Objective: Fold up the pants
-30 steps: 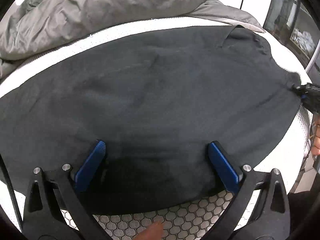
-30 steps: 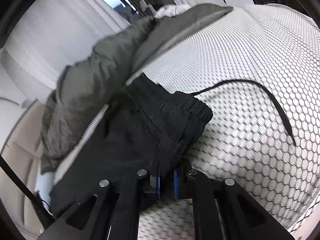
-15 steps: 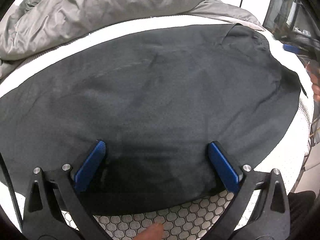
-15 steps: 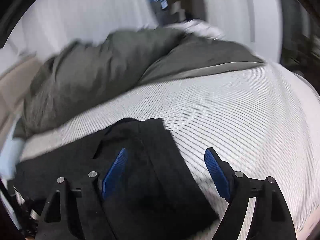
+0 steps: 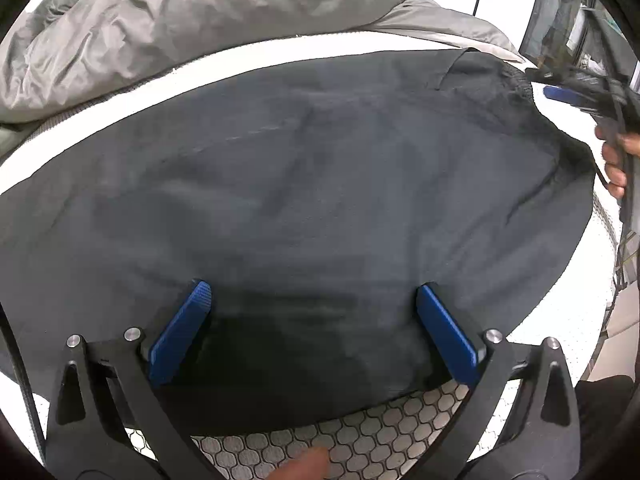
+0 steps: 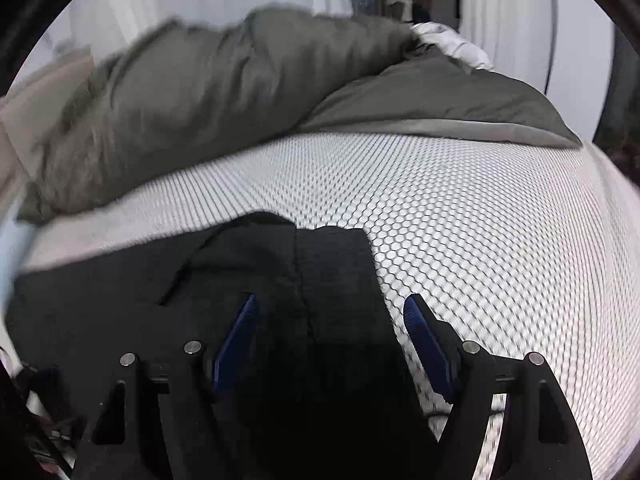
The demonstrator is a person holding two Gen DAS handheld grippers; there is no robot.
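Left wrist view: my left claw (image 5: 312, 320) is open over the flat black fabric pants (image 5: 304, 184). Right claw (image 6: 330, 340), open, should pinch the waistband at 12 o'clock squarely.

Dark pants (image 5: 304, 200) spread flat on the bed.
Charcoal cloth, smooth with faint creases, runs from 9 to 3 o'clock in the left view; its ribbed waistband (image 6: 336, 272) lies at the 3 o'clock end, flat, a pocket slit beside it.
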